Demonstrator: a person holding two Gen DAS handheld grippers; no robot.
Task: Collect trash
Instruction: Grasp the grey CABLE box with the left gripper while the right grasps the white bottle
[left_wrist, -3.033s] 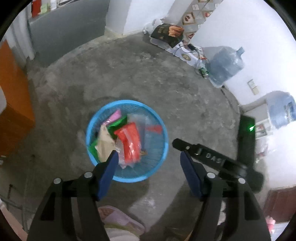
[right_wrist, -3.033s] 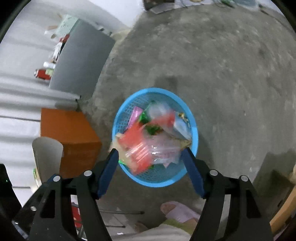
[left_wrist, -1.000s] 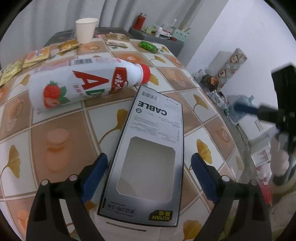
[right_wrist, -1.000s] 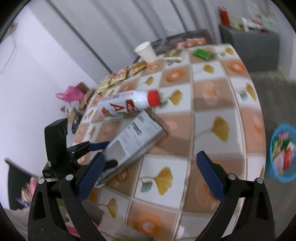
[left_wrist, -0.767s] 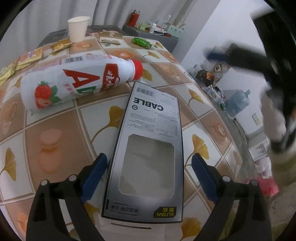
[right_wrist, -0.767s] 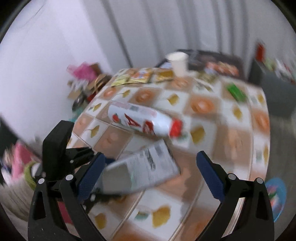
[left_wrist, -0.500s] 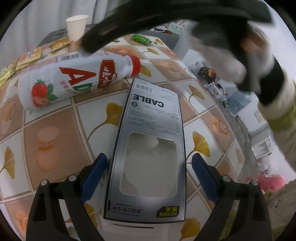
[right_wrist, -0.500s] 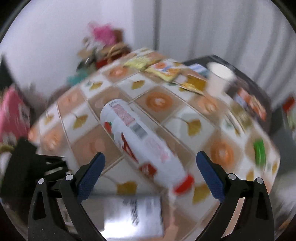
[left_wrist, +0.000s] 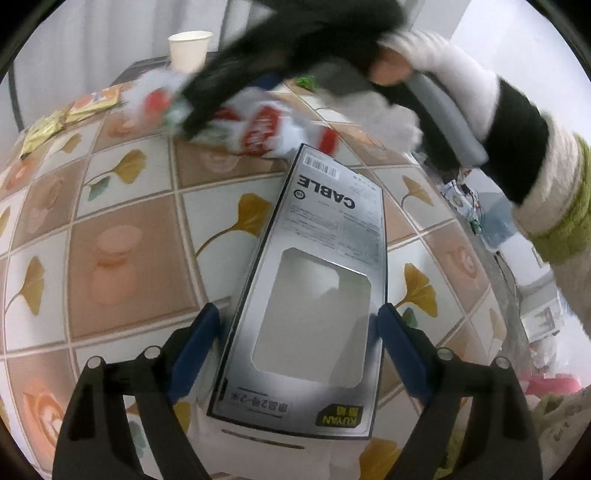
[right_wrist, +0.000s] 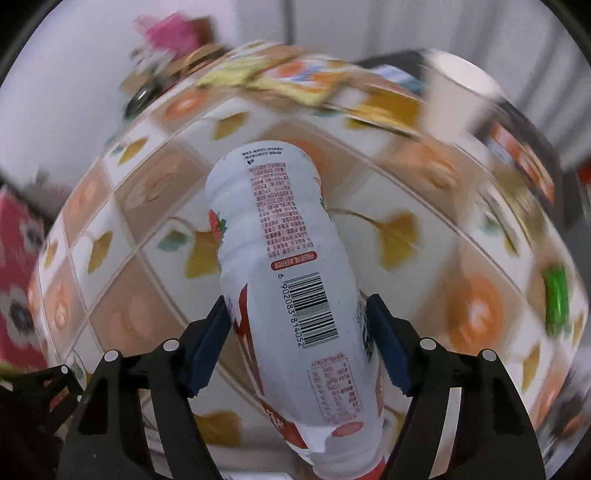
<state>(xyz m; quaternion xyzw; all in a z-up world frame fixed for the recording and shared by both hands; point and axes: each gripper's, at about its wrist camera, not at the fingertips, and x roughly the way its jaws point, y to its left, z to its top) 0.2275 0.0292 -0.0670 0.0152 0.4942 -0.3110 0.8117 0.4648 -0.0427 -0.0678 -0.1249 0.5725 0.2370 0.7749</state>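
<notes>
A grey cable box (left_wrist: 332, 206) with a cut-out window lies flat on the tiled table (left_wrist: 122, 258). My left gripper (left_wrist: 299, 328) straddles its near end; the jaws are closing, with a thin gap still at the left pad. A white strawberry-drink bottle (right_wrist: 295, 258) with a red cap lies on its side beyond the box. My right gripper (right_wrist: 295, 317) points steeply down over it, jaws closing, both blue pads against its sides. In the left wrist view the bottle (left_wrist: 258, 122) is a blur under the right gripper's black body, held by a hand in a white cuff (left_wrist: 443, 62).
A paper cup (left_wrist: 188, 48) stands at the table's far edge. Yellow snack packets (left_wrist: 92, 103) lie at the far left, and a green wrapper (right_wrist: 556, 299) lies to the right of the bottle. Beyond the right table edge lie the floor and some clutter.
Both grippers left the blue basket on the floor for the table. Within the last second the right gripper swung in over the bottle, rolled, and closed on it. The left jaws narrowed slightly.
</notes>
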